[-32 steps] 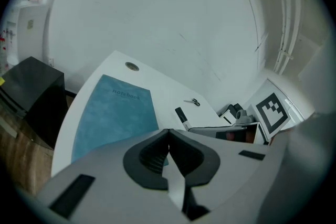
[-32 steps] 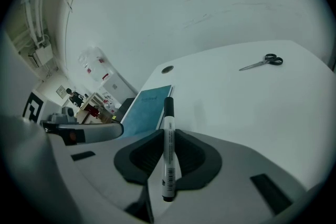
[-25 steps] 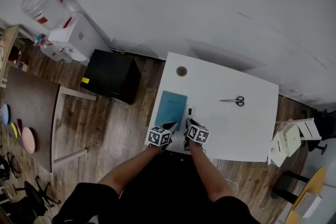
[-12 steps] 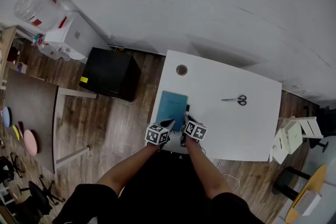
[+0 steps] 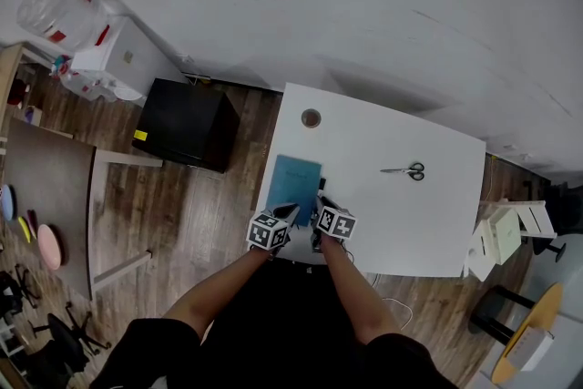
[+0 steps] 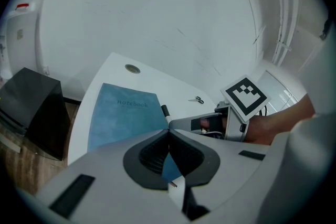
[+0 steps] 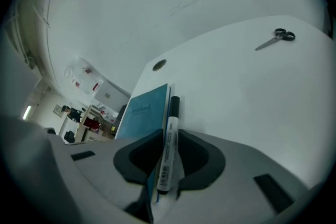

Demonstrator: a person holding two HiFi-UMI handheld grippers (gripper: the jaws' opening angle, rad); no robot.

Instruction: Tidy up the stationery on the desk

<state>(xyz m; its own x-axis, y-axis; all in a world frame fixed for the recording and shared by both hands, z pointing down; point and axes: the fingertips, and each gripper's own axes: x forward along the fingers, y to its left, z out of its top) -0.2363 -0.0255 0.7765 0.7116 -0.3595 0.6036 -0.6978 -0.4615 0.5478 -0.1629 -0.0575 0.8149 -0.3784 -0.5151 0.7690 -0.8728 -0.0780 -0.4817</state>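
**Pen in right jaws, beside notebook – destination unclear**

- Right gripper (image 7: 169, 136): jaws closed narrow on a marker pen (image 7: 169, 149), white barrel, black cap pointing to 12 o'clock. The grip sits on the lower barrel, so most of the pen sticks out ahead.
- Left gripper (image 6: 168, 132): jaws drawn together at the tips, with nothing clearly pinched.
- Notebook (image 5: 294, 185): blue, flat on the bench (image 5: 401, 223) at the 9 o'clock side. The pen runs parallel to its right edge, just beside it.
- Scissors (image 5: 405, 170): well apart, toward 2 o'clock from the grippers. Cable hole (image 5: 311, 117) near the 11 o'clock corner.

Doing the step well (my reading: pen being gathered to the notebook):
- Keep the barrel level and parallel to the notebook's edge.
- Lower it until it rests before easing the jaws, since a round barrel will likely roll.
- Hold the left gripper off the cover, or use it to steady the notebook.

Hard to make out:
- Whether the pen is lifted or touching the bench.
- A blue sliver in the left slot, probably notebook seen beneath rather than gripped.
- From the head view the pen is mostly behind the right gripper.
- No holder or tray in view.
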